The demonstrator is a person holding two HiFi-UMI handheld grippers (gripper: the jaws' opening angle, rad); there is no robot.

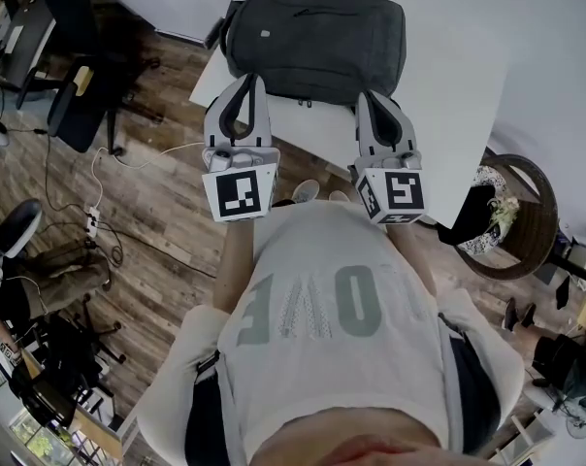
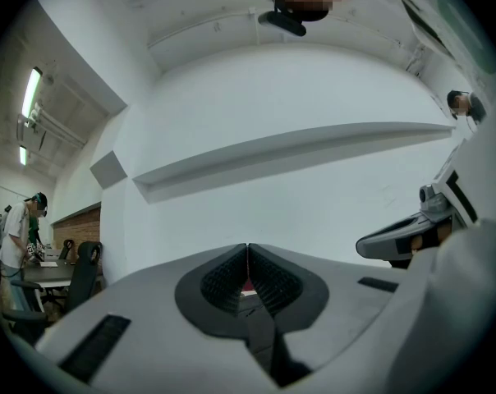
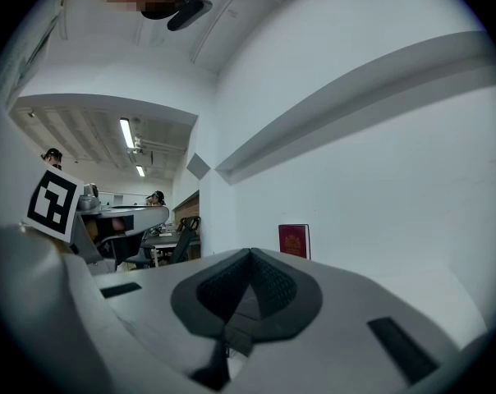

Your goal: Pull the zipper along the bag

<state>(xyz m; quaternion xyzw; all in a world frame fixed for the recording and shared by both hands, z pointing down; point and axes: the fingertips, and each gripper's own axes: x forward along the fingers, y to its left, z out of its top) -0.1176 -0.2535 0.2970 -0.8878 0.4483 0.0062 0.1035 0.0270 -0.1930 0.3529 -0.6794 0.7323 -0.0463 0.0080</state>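
Left gripper (image 1: 245, 83) and right gripper (image 1: 373, 103) hovered with jaws pressed together, empty, over the near edge of the dark grey fabric backpack (image 1: 317, 42) lying on the white table (image 1: 458, 115). Its zipper pull was too small to make out; a blind grab could miss it or pinch fabric and drag the unbraced bag.

White table (image 1: 439, 134), wood floor (image 1: 162, 197), red book (image 3: 294, 240)
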